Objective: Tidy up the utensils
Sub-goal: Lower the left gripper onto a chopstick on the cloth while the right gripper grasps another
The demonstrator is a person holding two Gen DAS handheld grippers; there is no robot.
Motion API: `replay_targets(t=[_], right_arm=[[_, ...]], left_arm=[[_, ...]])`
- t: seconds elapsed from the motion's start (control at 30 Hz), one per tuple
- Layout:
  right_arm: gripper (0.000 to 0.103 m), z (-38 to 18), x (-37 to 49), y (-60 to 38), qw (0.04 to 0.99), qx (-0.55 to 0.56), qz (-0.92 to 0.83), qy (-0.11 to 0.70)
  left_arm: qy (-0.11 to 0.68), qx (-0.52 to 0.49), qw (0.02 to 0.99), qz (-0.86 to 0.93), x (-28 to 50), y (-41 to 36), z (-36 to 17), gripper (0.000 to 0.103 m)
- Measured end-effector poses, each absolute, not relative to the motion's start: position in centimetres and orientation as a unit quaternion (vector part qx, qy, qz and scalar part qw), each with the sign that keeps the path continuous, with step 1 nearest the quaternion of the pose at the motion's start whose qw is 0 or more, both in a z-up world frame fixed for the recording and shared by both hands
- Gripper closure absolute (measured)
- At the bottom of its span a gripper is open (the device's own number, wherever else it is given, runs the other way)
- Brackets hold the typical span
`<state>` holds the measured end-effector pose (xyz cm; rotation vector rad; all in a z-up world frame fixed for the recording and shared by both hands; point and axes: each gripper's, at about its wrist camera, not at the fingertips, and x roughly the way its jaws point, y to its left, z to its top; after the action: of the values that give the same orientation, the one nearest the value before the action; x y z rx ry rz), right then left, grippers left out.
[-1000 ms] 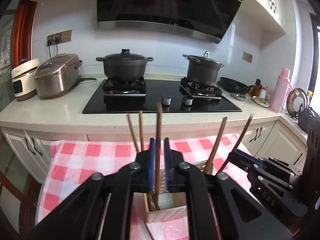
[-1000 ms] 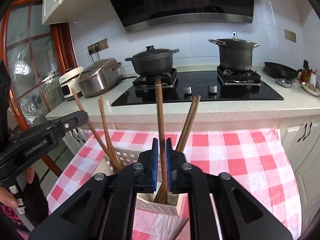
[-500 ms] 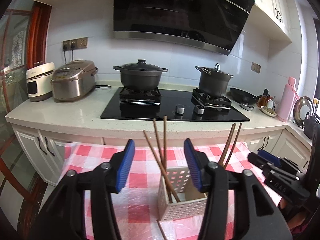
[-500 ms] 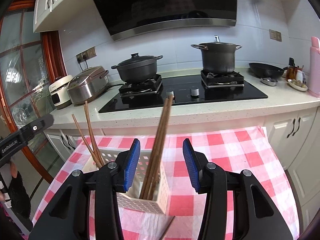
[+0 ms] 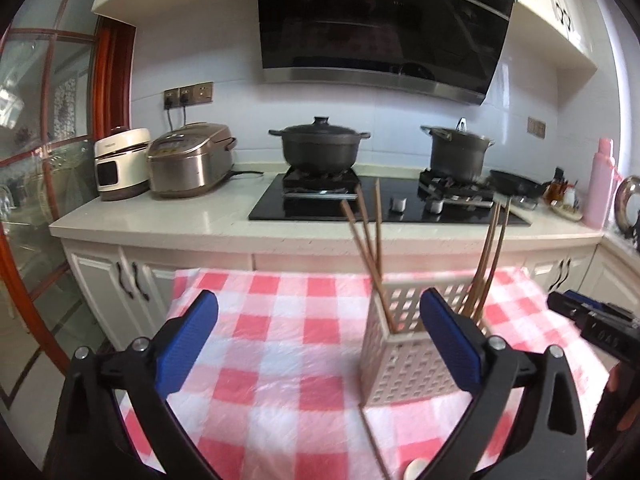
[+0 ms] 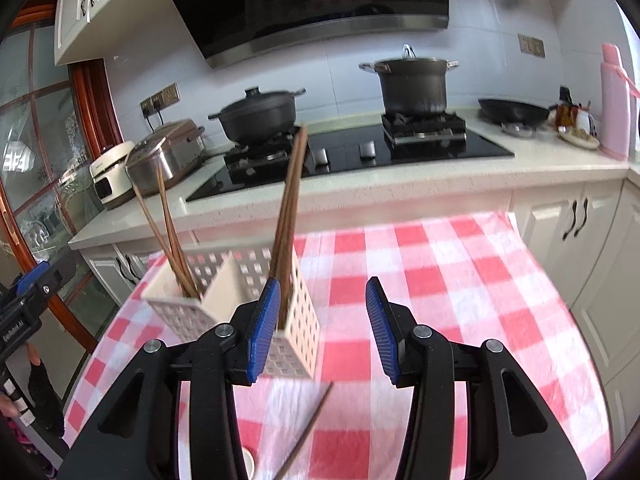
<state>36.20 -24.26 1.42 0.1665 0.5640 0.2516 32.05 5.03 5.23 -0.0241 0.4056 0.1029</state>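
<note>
A white perforated utensil holder (image 5: 404,356) (image 6: 244,304) with two compartments stands on the red-checked tablecloth (image 5: 280,344). Brown chopsticks stand in both compartments: one bunch on its left (image 5: 366,248) (image 6: 168,236), one on its right (image 5: 490,256) (image 6: 290,208). One loose chopstick (image 6: 308,432) (image 5: 374,444) lies on the cloth in front of the holder. My left gripper (image 5: 318,344) is open and empty, left of and in front of the holder. My right gripper (image 6: 322,324) is open and empty, just right of the holder.
A counter with a black hob (image 5: 384,204), two dark pots (image 5: 320,148) (image 5: 460,152), two rice cookers (image 5: 188,160) and a pink flask (image 5: 600,184) runs behind the table. A small white item (image 5: 414,470) lies at the near table edge.
Both grippers held a chopstick upright over the holder, then opened; the chopsticks now stand in the holder. Both grippers have pulled back and apart, the left toward the left.
</note>
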Motion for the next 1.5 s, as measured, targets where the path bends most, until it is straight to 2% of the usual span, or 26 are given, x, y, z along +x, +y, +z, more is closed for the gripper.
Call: replay_targets(t=[0.5, 1.13, 1.23, 1.33, 1.4, 1.5], right_arm=[[0.057, -9.1, 33.9, -21.3, 0.91, 0.063, 0.106, 0.395], [0.056, -11.8, 33.3, -16.9, 0.899, -0.022, 0.08, 0.431], [0.061, -11.7, 32.9, -17.0, 0.897, -0.027, 0.083, 0.433], [0.073, -11.6, 32.5, -17.6, 0.896, -0.029, 0.087, 0.434], [0.085, -11.5, 32.3, -18.0, 0.896, -0.031, 0.087, 0.434], [0.09, -11.5, 32.0, -18.8, 0.896, -0.023, 0.091, 0.434]], left_arm=[[0.294, 0.013, 0.953, 0.07, 30.2, 6.0, -5.7, 0.005], [0.328, -0.012, 0.942, 0.073, 29.4, 8.2, -8.5, 0.005], [0.333, -0.016, 0.94, 0.072, 29.5, 8.1, -8.6, 0.005], [0.339, -0.018, 0.938, 0.068, 29.9, 7.8, -8.8, 0.005], [0.347, -0.017, 0.936, 0.065, 30.2, 7.3, -9.1, 0.005], [0.359, -0.015, 0.932, 0.058, 30.8, 6.4, -9.6, 0.005]])
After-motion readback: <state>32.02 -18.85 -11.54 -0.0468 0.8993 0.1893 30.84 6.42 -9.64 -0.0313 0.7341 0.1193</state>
